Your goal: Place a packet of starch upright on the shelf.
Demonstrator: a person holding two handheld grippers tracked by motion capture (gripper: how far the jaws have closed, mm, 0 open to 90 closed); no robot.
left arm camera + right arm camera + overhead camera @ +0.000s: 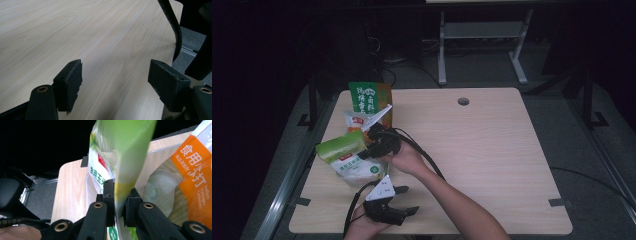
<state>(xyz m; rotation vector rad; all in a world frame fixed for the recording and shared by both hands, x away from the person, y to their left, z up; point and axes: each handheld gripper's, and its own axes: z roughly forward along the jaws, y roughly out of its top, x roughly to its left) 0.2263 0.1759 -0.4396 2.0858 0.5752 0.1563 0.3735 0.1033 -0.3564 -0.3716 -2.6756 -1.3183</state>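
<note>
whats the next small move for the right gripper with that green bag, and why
Probably open the right gripper fully and draw it back. Its jaws pinch the top edge of the green bag, which already lies on the table beside the orange-labelled bag. The left gripper rests open near the table's front edge.

Three packets cluster at the left-rear part of the surface (492, 150): the tall pouch (370, 97) stands farthest back, the orange-label bag (358, 121) lies just in front of it, touching, and the starch bag (348, 156) lies nearest the person, overlapping that bag's front. The right gripper (373, 148) sits at the starch bag's right side with a fold of the bag between its fingers (109, 195), the arm crossing in from the near edge. The left gripper (404, 200) rests near the front edge, in front of the packets and apart from them, its fingers (71, 80) pointing right over the bare surface.
</note>
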